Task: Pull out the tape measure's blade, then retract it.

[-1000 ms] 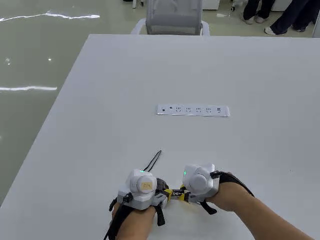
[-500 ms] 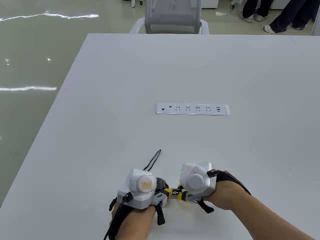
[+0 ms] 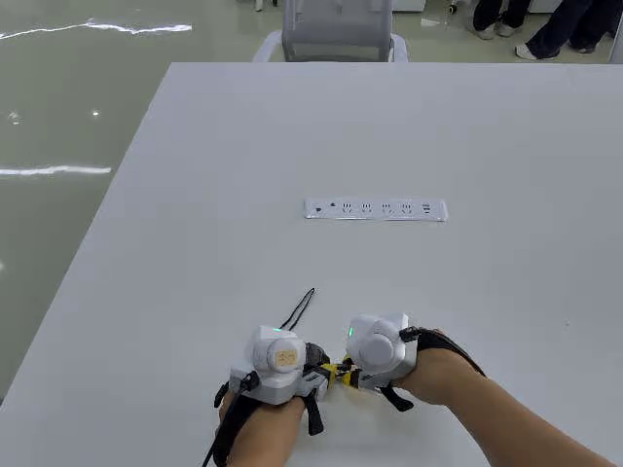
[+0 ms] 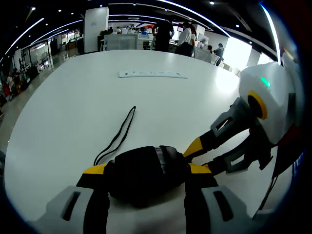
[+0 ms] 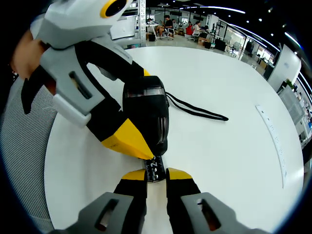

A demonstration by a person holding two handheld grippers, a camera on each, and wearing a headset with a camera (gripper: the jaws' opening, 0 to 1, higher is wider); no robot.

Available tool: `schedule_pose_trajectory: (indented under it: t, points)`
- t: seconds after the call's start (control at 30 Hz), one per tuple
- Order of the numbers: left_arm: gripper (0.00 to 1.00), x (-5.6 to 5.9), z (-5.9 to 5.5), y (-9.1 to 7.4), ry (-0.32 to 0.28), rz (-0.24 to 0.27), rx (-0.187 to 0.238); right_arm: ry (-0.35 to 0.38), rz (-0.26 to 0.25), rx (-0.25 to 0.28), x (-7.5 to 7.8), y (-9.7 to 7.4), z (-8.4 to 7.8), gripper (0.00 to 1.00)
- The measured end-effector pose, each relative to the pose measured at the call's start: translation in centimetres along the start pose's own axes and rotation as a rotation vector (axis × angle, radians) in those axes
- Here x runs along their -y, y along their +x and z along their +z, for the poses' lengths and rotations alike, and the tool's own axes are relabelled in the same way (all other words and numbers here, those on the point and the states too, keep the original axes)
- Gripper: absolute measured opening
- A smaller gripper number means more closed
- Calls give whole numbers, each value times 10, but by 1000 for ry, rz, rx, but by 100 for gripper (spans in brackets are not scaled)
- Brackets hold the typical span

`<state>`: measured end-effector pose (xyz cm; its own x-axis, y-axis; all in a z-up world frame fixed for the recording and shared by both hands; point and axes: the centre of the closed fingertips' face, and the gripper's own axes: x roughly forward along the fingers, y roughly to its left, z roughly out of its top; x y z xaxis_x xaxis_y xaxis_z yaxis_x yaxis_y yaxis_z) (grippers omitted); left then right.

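A black tape measure [image 4: 146,173] sits gripped between the yellow-tipped jaws of my left gripper [image 4: 146,170], which is shut on its case. My right gripper [image 5: 155,175] is shut on the short bit of blade [image 5: 154,170] that sticks out of the case [image 5: 146,114]. In the head view both grippers meet low on the white table: the left gripper [image 3: 316,375] and the right gripper [image 3: 343,371] stand tip to tip, with the tape measure [image 3: 328,371] between them. Its black wrist strap [image 3: 299,308] trails away across the table.
A white power strip [image 3: 375,209] lies flat mid-table, well beyond the grippers. The white table [image 3: 195,195] stretches wide on all sides. An office chair [image 3: 337,24] stands at the far edge, and people stand in the background.
My right gripper has moved a little to the left, closer to the left gripper, and the gap between them has narrowed. The left gripper has held still.
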<state>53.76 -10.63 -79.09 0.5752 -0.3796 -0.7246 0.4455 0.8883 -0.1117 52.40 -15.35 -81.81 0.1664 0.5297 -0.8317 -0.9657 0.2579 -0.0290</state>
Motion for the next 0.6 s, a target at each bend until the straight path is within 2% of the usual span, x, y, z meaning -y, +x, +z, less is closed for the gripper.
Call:
schedule_pose_trajectory:
  t: [0.6]
  points:
    - [59, -1, 2, 1, -11, -4, -4, 3, 6, 13, -3, 4, 9, 13]
